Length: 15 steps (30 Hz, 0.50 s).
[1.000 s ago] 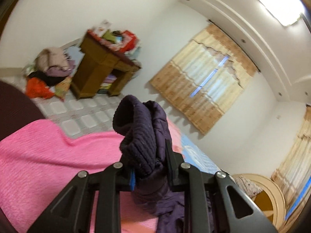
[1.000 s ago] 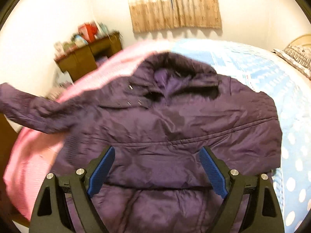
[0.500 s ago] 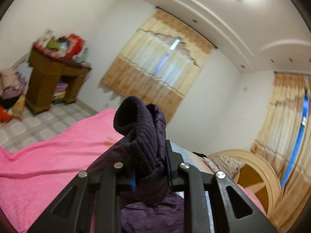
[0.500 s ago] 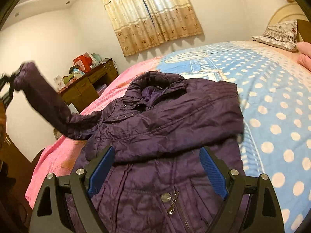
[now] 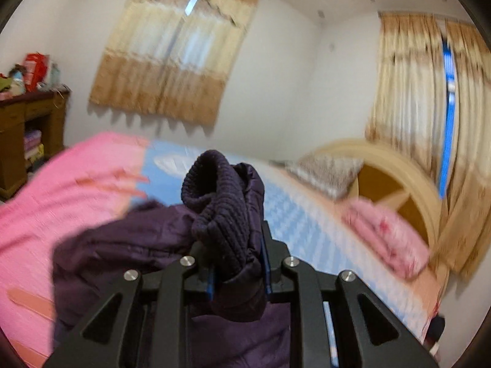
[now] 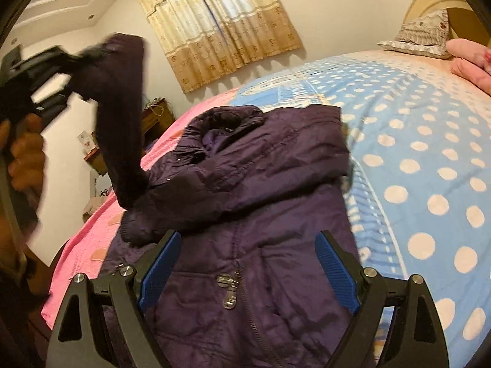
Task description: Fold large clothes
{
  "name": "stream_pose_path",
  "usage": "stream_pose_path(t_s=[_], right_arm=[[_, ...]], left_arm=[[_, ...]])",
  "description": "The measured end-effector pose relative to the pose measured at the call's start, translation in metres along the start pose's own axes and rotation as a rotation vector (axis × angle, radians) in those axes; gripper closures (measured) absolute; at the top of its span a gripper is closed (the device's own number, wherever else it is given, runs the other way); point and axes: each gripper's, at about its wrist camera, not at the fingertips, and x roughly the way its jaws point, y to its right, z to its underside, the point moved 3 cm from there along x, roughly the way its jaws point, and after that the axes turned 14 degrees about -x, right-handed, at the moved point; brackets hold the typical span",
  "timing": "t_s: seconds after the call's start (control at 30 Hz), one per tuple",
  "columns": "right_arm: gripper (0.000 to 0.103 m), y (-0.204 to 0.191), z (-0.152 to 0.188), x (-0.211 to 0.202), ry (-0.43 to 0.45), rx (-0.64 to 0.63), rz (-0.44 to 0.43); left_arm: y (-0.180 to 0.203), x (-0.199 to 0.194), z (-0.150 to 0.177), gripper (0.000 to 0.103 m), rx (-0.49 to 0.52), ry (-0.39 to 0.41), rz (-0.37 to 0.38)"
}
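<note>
Purple jacket [image 6: 245,202] is lying mid-frame on the bed [image 6: 429,153]; we are swinging its sleeve [image 6: 119,122], clamped in our left gripper [image 5: 236,263], higher and inward from upper left, starting the fold. Our right gripper [image 6: 245,270] is hovering, jaws apart.

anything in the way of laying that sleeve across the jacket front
Nothing visible. The left gripper holds the sleeve by its cuff, raised at the jacket's pink-blanket side. The chest below is bare apart from the other sleeve, already folded across it. The right gripper hovers open over the hem, off that path.
</note>
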Motion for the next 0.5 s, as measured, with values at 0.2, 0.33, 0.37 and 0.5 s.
stream_pose_path(t_s=[0.2, 0.33, 0.37, 0.5], right_arm=[[0.014, 0.022, 0.023, 0.008, -0.001, 0.071, -0.008], [0.014, 0.026, 0.031, 0.011, 0.016, 0.089, -0.044], [0.014, 0.026, 0.032, 0.010, 0.027, 0.089, -0.048], [0.014, 0.028, 0.035, 0.014, 0.025, 0.102, -0.078]], left_arm=[[0.010, 0.046, 0.061, 0.074, 0.128, -0.136, -0.109], [0.029, 0.040, 0.073, 0.048, 0.228, -0.152, -0.133], [0.033, 0.025, 0.074, 0.035, 0.279, -0.128, -0.132], [0.031, -0.008, 0.074, 0.016, 0.408, -0.081, -0.171]])
